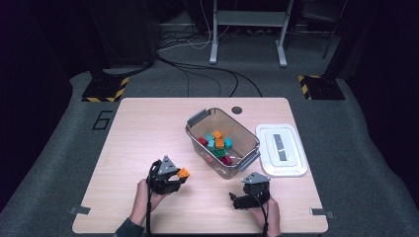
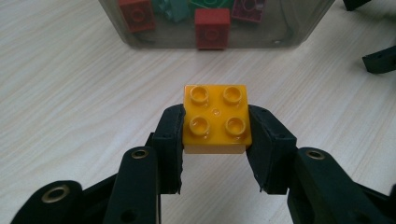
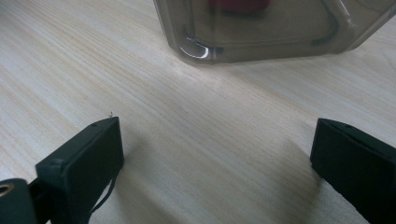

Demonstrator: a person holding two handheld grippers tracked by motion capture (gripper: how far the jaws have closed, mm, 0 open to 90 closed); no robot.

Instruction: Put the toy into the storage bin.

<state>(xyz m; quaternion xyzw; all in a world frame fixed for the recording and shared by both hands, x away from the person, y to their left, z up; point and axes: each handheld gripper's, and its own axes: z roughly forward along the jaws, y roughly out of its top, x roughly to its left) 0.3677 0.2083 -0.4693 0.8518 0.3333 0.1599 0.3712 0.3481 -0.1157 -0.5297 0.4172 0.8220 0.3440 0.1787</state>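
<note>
The left gripper [image 2: 215,128] has its fingers clamped on the two sides of an orange brick [image 2: 216,119], studs up, held above the wooden surface [image 1: 143,133] just near and left of the clear bin [image 1: 245,136]. The bin holds a heap of red, green, teal and orange bricks [image 1: 216,144]. The right gripper [image 3: 217,161] rests low on the surface near the bin's near right corner, its fingers wide apart with nothing between them. A white lid [image 1: 281,148] lies right of the bin.

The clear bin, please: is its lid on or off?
Off: the clear bin stands open-topped, and its lid lies flat beside it.
</note>
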